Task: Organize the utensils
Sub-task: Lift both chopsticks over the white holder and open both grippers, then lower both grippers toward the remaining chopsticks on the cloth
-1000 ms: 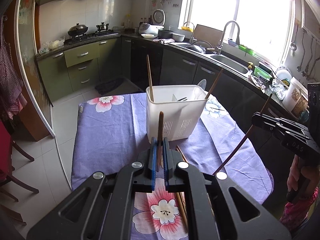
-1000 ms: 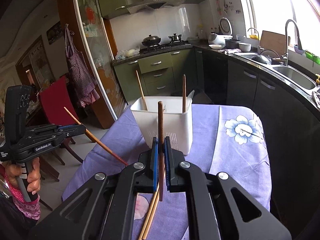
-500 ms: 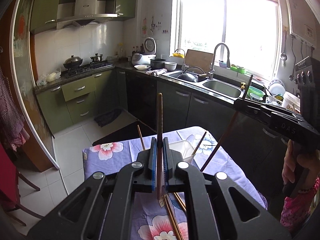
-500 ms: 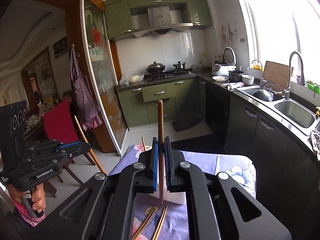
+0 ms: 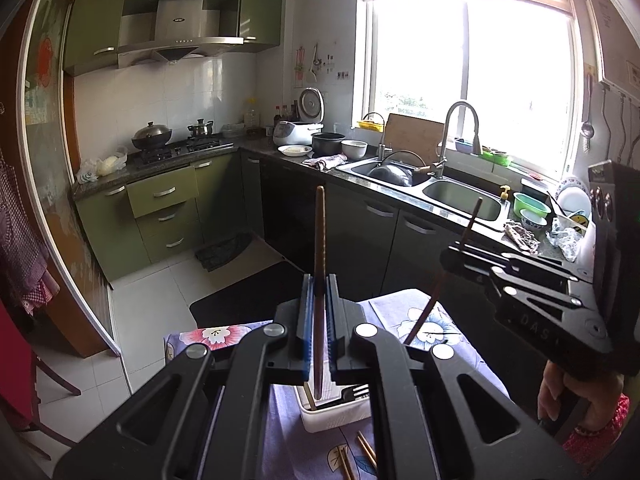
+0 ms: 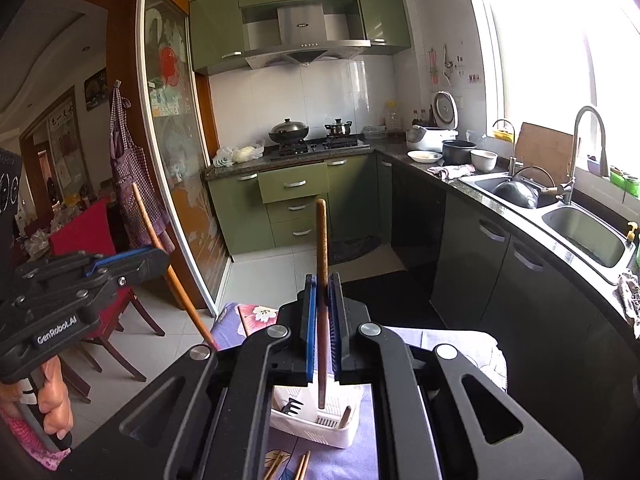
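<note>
My left gripper (image 5: 319,284) is shut on a brown chopstick (image 5: 319,240) that stands upright, its lower tip above the white utensil basket (image 5: 336,416). My right gripper (image 6: 322,284) is shut on another brown chopstick (image 6: 322,240), also upright, its tip over the same basket (image 6: 312,428). The basket holds a black fork (image 6: 292,406) and a chopstick. Each gripper shows in the other's view, the right one (image 5: 456,254) and the left one (image 6: 158,258), each with its chopstick slanting. Loose chopsticks (image 5: 360,456) lie on the floral tablecloth (image 5: 460,340) in front of the basket.
The table stands in a kitchen. A dark counter with a double sink (image 5: 460,196) runs along the right. Green cabinets and a stove (image 5: 176,148) are at the back. A red chair (image 6: 100,240) stands left of the table.
Both grippers have risen and tilted up with their chopsticks. The basket has dropped to the bottom of both views, under the chopstick tips.
</note>
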### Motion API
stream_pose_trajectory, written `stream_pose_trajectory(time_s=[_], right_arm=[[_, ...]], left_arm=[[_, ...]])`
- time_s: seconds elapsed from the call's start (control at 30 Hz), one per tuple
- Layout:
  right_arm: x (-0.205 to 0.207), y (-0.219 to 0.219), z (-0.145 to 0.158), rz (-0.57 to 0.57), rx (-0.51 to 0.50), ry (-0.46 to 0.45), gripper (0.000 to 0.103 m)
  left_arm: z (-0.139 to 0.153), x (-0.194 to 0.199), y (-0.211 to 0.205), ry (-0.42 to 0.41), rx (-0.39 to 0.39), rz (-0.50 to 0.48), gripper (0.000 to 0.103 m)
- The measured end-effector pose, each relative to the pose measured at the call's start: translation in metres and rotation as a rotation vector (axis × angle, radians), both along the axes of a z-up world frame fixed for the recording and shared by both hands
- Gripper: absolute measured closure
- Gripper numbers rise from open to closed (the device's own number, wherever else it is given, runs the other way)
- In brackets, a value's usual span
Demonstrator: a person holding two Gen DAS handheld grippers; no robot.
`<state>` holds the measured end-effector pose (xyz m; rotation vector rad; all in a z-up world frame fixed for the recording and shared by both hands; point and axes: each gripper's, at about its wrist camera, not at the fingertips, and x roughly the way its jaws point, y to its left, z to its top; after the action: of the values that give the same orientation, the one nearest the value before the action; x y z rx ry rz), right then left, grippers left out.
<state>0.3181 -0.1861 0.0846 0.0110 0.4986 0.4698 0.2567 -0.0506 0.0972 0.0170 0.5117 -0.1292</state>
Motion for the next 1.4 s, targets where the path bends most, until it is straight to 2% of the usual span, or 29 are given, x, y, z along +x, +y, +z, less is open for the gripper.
stream_pose_trajectory(time_s=[0.23, 0.33, 0.47, 0.6, 0.67, 0.77, 0.9, 0.97, 1.17, 1.27, 1.4], right_arm=[[0.018, 0.001, -0.034, 0.002, -0.017, 0.06, 0.096], [0.019, 0.0, -0.043, 0.013, -0.015, 0.07, 0.096], [0.013, -0.002, -0.045, 0.021, -0.005, 0.065, 0.095], [-0.005, -0.003, -0.036, 0.031, 0.003, 0.038, 0.095], [-0.017, -0.006, -0.028, 0.04, 0.018, 0.018, 0.094], [-0.045, -0.014, -0.017, 0.053, 0.044, -0.029, 0.085], [-0.086, -0.03, -0.021, 0.064, 0.046, -0.053, 0.084], [-0.103, -0.036, -0.039, 0.062, 0.023, -0.026, 0.075], [-0.132, -0.061, -0.135, -0.011, -0.059, 0.117, 0.075], [-0.129, -0.08, -0.179, -0.055, -0.027, 0.212, 0.073], [-0.122, -0.091, -0.225, -0.074, -0.01, 0.3, 0.073]], left_arm=[[-0.042, 0.03, 0.002, 0.109, -0.005, -0.006, 0.097], [-0.055, 0.031, 0.0, 0.143, 0.008, -0.017, 0.097], [-0.063, 0.026, 0.0, 0.172, 0.009, -0.027, 0.091], [-0.056, 0.012, -0.001, 0.158, 0.021, -0.023, 0.076], [-0.053, 0.002, -0.003, 0.154, 0.022, -0.026, 0.075], [-0.051, -0.017, -0.005, 0.155, 0.028, -0.033, 0.074], [-0.068, -0.042, -0.004, 0.197, 0.034, -0.033, 0.072], [-0.09, -0.053, -0.005, 0.247, 0.044, -0.04, 0.072], [-0.176, -0.067, -0.011, 0.447, 0.04, -0.057, 0.072], [-0.215, -0.063, -0.008, 0.535, -0.009, -0.048, 0.072], [-0.252, -0.054, -0.005, 0.601, -0.053, -0.01, 0.073]])
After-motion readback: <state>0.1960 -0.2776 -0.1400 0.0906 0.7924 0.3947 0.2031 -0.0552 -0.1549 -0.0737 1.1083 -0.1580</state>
